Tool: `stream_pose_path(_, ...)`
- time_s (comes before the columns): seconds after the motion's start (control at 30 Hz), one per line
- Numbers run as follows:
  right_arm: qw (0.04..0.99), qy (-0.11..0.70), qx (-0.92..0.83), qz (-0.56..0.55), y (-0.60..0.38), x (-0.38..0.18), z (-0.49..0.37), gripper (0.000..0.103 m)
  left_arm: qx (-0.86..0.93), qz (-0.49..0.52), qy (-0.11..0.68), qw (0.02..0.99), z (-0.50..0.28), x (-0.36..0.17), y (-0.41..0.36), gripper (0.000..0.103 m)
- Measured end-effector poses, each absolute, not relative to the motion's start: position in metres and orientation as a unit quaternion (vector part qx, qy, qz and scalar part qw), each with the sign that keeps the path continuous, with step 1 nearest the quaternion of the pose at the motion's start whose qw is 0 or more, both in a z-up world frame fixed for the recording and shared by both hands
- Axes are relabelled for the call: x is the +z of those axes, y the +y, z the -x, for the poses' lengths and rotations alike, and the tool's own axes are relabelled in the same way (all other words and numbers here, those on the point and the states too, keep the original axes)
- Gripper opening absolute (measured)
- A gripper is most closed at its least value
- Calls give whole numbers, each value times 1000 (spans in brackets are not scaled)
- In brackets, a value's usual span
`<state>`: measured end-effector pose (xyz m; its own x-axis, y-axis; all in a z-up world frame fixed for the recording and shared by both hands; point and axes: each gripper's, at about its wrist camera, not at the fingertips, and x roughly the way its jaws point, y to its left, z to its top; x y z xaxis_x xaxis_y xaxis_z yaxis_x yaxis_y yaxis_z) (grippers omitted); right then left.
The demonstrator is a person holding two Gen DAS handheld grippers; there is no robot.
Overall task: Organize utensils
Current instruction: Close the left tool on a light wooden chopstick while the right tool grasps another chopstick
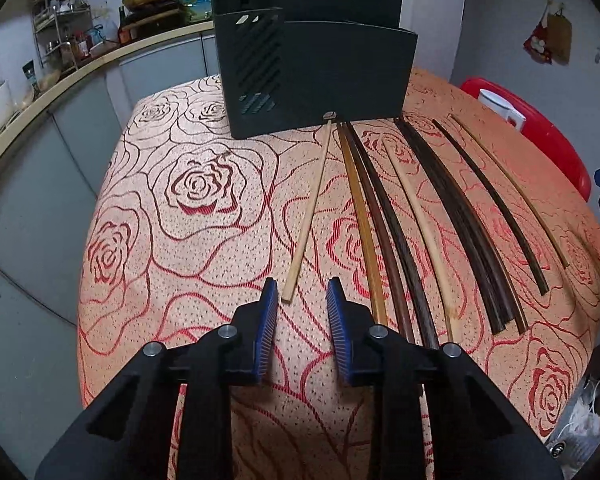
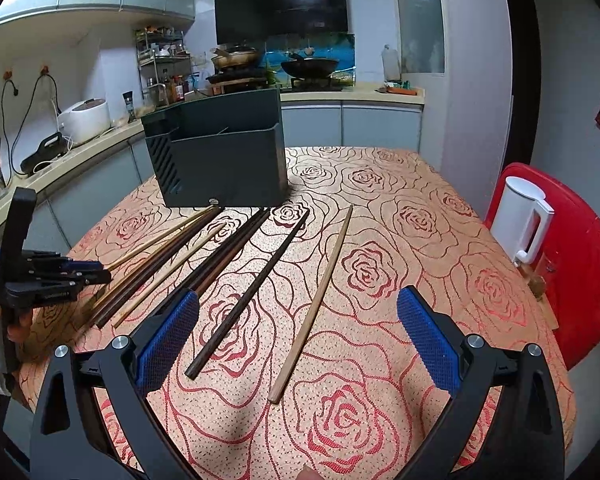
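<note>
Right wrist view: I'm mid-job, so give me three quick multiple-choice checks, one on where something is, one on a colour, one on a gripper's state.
1. Where does the utensil holder stand?
A. On the red chair
B. On the table, beyond the far ends of the chopsticks
C. On the kitchen counter

2. What colour is the kettle on the red chair?
A. Black
B. Blue
C. White

3. What is the state of the right gripper?
A. Open, holding nothing
B. Shut on a dark chopstick
C. Shut on the kettle

Answers:
1. B, since the dark box sits on the rose-patterned cloth just past the chopstick ends.
2. C, since its body and handle are plainly white against the red seat.
3. A, since its jaws stand wide apart and the chopsticks lie flat on the cloth.
</note>
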<state>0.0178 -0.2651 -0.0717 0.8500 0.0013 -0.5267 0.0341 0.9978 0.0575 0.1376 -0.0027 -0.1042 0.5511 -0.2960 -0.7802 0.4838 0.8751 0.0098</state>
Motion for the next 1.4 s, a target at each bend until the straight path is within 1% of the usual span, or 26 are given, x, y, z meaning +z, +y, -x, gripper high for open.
stream_pose_path(0.07,961,276,-8,-32,-265,-73,-19,96,-222,-120,418,872,-139,-105,-5,25)
stream_pose_path(0.1,960,278,-8,-31,-265,-74,-20,95,-222,-122,418,872,-140,-105,-7,22)
stream_pose_path(0.13,960,280,-9,-31,-266,-76,-20,90,-222,-123,419,872,-140,-105,-9,20)
stream_pose_path(0.2,958,286,-8,-32,-267,-79,-21,88,-223,-120,419,872,-140,-105,-11,10)
stream_pose_path(0.23,957,288,-10,-33,-268,-80,-21,86,-220,-120,419,873,-140,-105,-12,7)
stream_pose_path(0.33,955,295,-10,-34,-267,-85,-21,83,-206,-109,422,876,-140,-104,-9,7)
stream_pose_path(0.5,950,311,5,-15,-252,-98,-21,74,-190,-84,419,884,-129,-98,3,6)
stream_pose_path(0.6,947,322,1,2,-244,-109,-22,67,-174,-74,417,889,-121,-93,10,5)
stream_pose_path(0.67,944,330,-9,-2,-245,-115,-24,61,-169,-70,415,891,-117,-90,12,5)
stream_pose_path(0.7,943,334,-12,-6,-247,-118,-25,59,-167,-69,413,893,-115,-88,12,5)
stream_pose_path(0.83,938,347,-23,-14,-253,-130,-28,46,-170,-63,407,895,-110,-81,11,5)
stream_pose_path(0.9,940,341,-23,-13,-252,-133,-28,42,-171,-65,408,894,-108,-80,9,5)
stream_pose_path(0.97,941,337,-17,-9,-249,-134,-27,30,-170,-68,411,893,-107,-82,8,5)
stream_pose_path(1.0,942,334,-14,-3,-246,-134,-26,27,-169,-68,414,892,-108,-82,8,5)
stream_pose_path(1.07,944,331,-9,6,-241,-135,-24,17,-166,-70,418,891,-108,-84,8,5)
stream_pose_path(1.1,943,332,-9,6,-240,-134,-24,17,-164,-71,419,890,-108,-84,8,5)
stream_pose_path(1.23,940,341,-9,-8,-245,-131,-25,8,-158,-70,420,891,-106,-82,11,5)
stream_pose_path(1.4,945,326,-3,-22,-251,-113,-18,7,-147,-73,410,897,-97,-73,16,5)
